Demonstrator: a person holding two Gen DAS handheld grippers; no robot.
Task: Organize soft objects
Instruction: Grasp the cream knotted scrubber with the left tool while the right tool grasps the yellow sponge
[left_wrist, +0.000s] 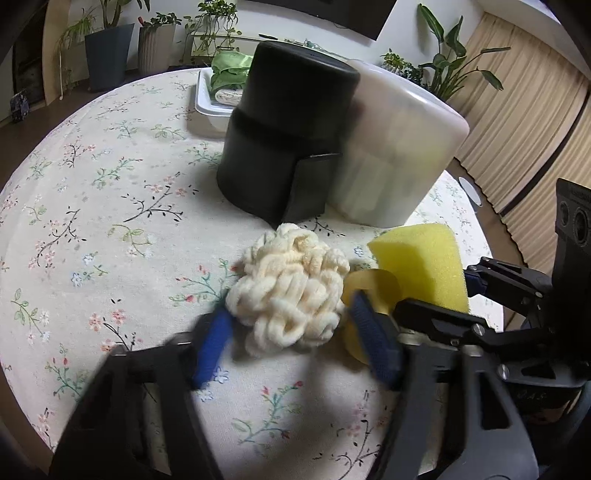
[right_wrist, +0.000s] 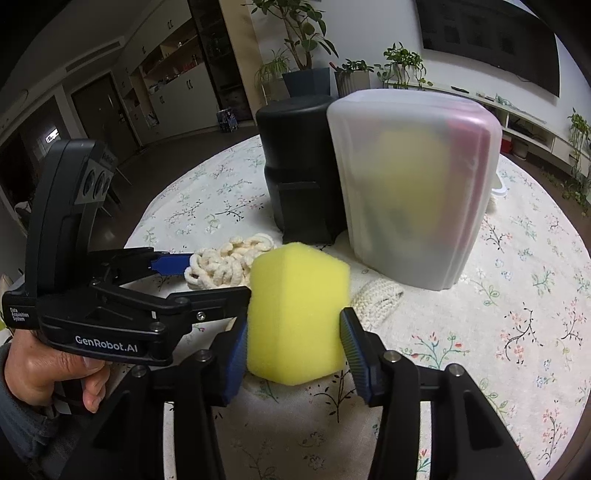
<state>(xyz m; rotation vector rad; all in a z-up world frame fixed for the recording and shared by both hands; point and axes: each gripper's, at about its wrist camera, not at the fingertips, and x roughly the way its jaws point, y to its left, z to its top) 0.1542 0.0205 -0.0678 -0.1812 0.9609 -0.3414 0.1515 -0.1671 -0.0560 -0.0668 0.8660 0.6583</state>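
Both grippers clamped on soft items, near table edge.
Left gripper (left_wrist: 288, 332) squeezes cream yarn ball (left_wrist: 288, 291); right gripper (right_wrist: 293, 345) pinches yellow sponge (right_wrist: 295, 314); open floral tablecloth (left_wrist: 110, 177) left; knit cloth (right_wrist: 376, 299) seen only from the right wrist.

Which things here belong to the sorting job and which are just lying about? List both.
Job:
- cream yarn bundle, in left hand-held gripper
- yellow sponge, in right hand-held gripper
- translucent bin
- black container

Lying about:
- knitted cloth
- white tray
- potted plants

I see soft, even indoor light with faint shadows under things on the round floral-cloth bench (left_wrist: 110, 155). Fisheye bending curves both views into dark corners. The tall black cylindrical container (left_wrist: 288, 133) and frosted white plastic tub (right_wrist: 413, 184) look smeared with blur.
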